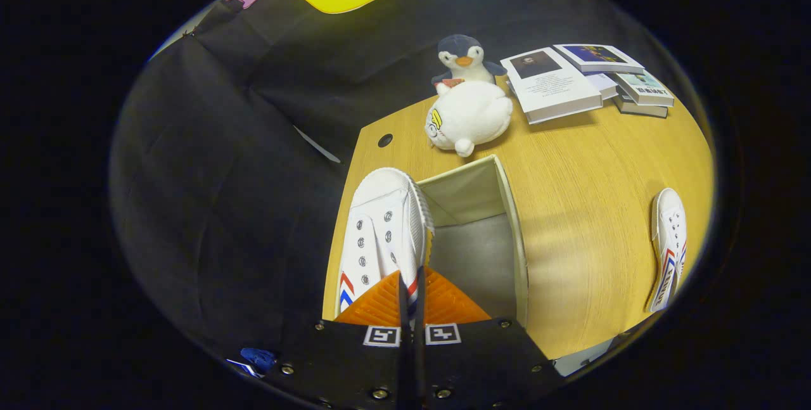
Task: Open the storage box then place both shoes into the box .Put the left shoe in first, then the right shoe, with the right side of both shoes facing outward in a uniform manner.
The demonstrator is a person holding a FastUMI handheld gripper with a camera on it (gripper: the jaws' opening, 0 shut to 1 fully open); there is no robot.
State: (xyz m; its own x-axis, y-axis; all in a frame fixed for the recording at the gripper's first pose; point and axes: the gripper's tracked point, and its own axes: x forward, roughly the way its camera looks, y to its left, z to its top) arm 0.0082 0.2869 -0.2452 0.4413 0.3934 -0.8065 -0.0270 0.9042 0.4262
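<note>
My gripper (410,289) is shut on a white canvas shoe (380,232) with red and blue chevrons, pinching its side wall between both fingers. The shoe hangs over the left wall of the open beige storage box (514,232), toe pointing away from me, eyelets facing up. The box's grey inside shows to the right of the shoe, just ahead of the fingers. A second white shoe (669,245) of the same pattern lies on the wooden table (589,207) well to the right of the box.
Beyond the box sit a white plush toy (469,117) and a penguin plush (464,58). Several books (583,80) lie stacked at the table's far right. The table's left edge runs just left of the held shoe.
</note>
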